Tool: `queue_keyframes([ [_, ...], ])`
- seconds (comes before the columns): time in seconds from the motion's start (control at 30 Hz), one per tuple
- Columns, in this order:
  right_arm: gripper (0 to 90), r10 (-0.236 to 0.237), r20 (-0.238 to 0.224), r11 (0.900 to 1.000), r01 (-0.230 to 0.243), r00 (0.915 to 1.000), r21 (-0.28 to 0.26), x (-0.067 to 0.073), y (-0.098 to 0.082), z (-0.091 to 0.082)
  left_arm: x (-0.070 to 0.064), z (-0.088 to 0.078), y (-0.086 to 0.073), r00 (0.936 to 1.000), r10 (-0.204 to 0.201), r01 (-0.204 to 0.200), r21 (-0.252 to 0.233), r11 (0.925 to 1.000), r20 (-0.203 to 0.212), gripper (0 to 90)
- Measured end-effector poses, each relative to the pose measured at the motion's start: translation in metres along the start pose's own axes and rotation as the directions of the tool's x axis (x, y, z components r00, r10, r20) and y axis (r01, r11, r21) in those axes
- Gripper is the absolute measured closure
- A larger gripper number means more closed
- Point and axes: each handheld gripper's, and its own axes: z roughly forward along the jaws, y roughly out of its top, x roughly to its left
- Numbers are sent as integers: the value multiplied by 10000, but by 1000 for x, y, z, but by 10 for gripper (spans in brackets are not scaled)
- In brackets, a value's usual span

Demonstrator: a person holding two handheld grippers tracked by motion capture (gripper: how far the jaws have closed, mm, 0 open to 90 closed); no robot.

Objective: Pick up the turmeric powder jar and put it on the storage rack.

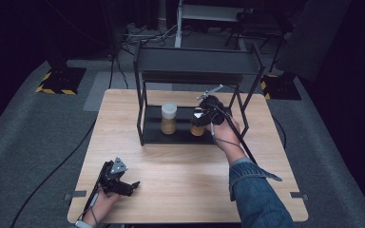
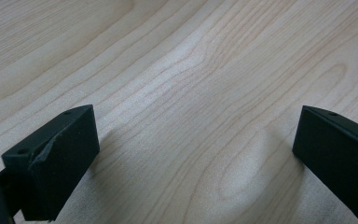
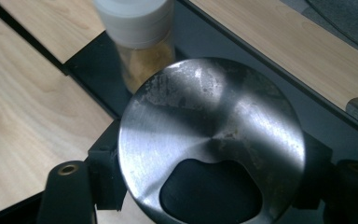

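At a pale wooden table, a person in a denim sleeve works two handheld grippers beside a black metal rack. The right gripper is clamped around a jar with a shiny metal lid, its jaws pressing the jar's two sides; the lid has a dark cut-out opening on the near side. From above, the held jar shows amber contents and sits at the rack's lower shelf, though whether its base touches the shelf or hangs just above it is hard to tell. A second jar with a white cap, also amber inside, stands upright on the same shelf, near it on the left. The left gripper rests low over the table's near-left corner, jaws spread wide with nothing but bare wood between them.
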Motion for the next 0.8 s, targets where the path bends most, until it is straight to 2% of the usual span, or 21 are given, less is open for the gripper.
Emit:
queue_keyframes([
  [0.13, 306, 87, 96, 9999, -87, 9999, 64, -2, 7, 15, 0, 0, 0, 10000, -1, 1, 1, 10000, 1, 0],
  [0.33, 306, 400, -21, 9991, -400, 9992, 127, -8, 13, 39, 0, 0, 0, 10000, -6, 6, -3, 10000, 1, 0],
  [0.53, 306, 362, 68, 9987, -364, 9993, 355, -7, 21, 64, 0, 0, 0, 10000, -4, 4, -5, 10000, 4, 0],
  [0.7, 306, 689, 156, 9959, -697, 9975, 583, -10, 24, 78, 0, 0, 0, 10000, -17, 17, -16, 10000, -4, 0],
  [0.8, 306, 680, 234, 9957, -693, 9974, 620, -11, 25, 84, 0, 0, 0, 10000, -4, 4, -7, 10000, -8, 0],
])
